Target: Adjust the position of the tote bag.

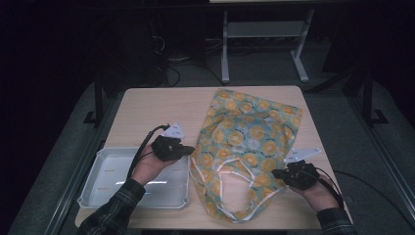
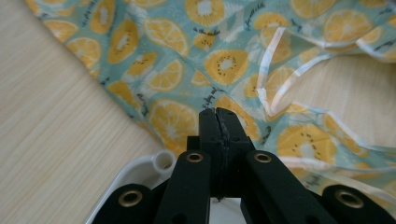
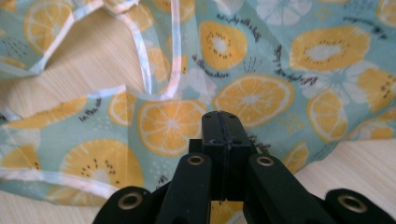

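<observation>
a thin, crinkled fabric bag (image 1: 249,142), teal with a print of orange citrus slices and kiwi halves, lies spread over the right half of the pale wood-grain surface (image 1: 147,110), reaching from the far edge almost to the near edge. its two handle loops, piped in a pale white trim (image 2: 268,74), curl open toward the near edge, with bare wood showing inside them. the cloth is soft and rumpled, with shallow folds along its edges.

the left claw (image 1: 188,149) sits at the bag's left edge, its black jaws pressed flat together; in the left gripper view the tips (image 2: 219,114) lie over the printed cloth, though whether a fold is pinched between them is hard to tell. the right claw (image 1: 276,173) is at the bag's right edge by the near right corner, jaws likewise closed tight, tips over the fabric (image 3: 252,98).

a shallow white plastic tray (image 1: 105,193) with rounded corners rests at the near left corner, just beside the bag.
</observation>
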### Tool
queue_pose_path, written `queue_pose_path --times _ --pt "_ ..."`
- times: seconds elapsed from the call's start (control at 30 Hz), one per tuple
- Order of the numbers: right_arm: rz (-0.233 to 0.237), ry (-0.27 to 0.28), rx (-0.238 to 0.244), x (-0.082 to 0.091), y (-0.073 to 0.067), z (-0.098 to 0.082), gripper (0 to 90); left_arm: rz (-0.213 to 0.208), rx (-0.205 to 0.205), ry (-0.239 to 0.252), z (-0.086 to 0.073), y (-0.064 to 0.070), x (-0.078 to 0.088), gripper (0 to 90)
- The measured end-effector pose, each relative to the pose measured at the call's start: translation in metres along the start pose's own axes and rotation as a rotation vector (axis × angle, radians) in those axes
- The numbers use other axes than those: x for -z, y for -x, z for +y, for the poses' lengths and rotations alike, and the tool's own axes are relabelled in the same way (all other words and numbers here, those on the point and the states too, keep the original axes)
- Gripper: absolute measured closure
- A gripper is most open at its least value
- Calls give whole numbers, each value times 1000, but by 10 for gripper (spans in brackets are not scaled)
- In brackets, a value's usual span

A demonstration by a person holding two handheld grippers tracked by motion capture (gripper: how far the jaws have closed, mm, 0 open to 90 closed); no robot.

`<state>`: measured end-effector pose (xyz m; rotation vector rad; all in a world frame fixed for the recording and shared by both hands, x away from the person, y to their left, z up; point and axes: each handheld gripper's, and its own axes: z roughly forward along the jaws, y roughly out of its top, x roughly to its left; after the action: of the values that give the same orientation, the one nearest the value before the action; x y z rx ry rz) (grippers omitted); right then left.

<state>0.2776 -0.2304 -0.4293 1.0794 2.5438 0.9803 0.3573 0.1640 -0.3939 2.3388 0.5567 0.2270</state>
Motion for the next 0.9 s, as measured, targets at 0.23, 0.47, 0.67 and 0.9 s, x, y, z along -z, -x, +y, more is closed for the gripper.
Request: queue_pose_path --times 0.23,0.47,0.67,0.9 --pt "-10 -33 12 -2 -1 -5 896 15 -22 -84 12 3 -32 898" --pt "-4 -65 2 -8 -1 -9 896 27 -21 -152 12 1 -54 898" --pt "-18 -111 21 -15 -1 -12 896 30 -9 -201 9 -1 -61 898" --pt "-29 -139 26 -18 0 -14 896 32 -18 -254 8 1 -68 899"
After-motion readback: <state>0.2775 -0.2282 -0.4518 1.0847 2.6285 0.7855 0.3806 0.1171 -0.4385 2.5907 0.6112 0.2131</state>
